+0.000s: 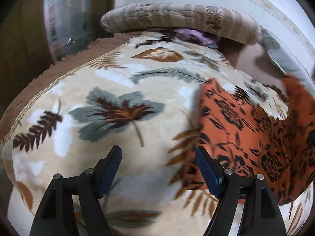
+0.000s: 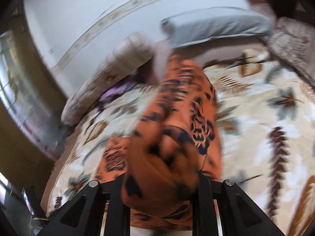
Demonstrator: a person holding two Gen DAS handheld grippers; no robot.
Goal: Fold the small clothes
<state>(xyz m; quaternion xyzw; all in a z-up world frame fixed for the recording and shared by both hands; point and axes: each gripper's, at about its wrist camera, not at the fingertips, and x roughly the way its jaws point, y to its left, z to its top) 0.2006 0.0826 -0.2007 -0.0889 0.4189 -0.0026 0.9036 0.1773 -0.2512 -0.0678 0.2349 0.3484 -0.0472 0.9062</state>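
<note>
One orange garment (image 1: 246,137) with a black floral print was present, lying on a bed whose blanket (image 1: 118,90) bore a cream ground with grey, brown and ochre leaves. Two hand-held grippers were in use. The left hand-held gripper (image 1: 158,155) hovered over the blanket just beside the garment's near edge, its two blue-padded fingers (image 1: 110,169) standing well apart with nothing between them. The right hand-held gripper (image 2: 161,179) was clamped on a bunched fold of the same orange garment (image 2: 183,102), the cloth filling the gap between its two black fingers and hiding the pads. From that gripped end the garment ran as one long strip away toward the head of the bed, so that its long axis pointed from the gripper toward the pillows; in the left wrist view the far portion rose off the blanket at the right edge, blurred. At the head of the bed three cushions could be counted: one striped beige bolster (image 1: 177,19), one grey pillow (image 2: 216,25) and one pale patterned pillow (image 2: 291,43) at the right. One small purple cloth (image 1: 195,35) lay tucked beneath the bolster. A white wall (image 2: 78,19) stood behind.
</note>
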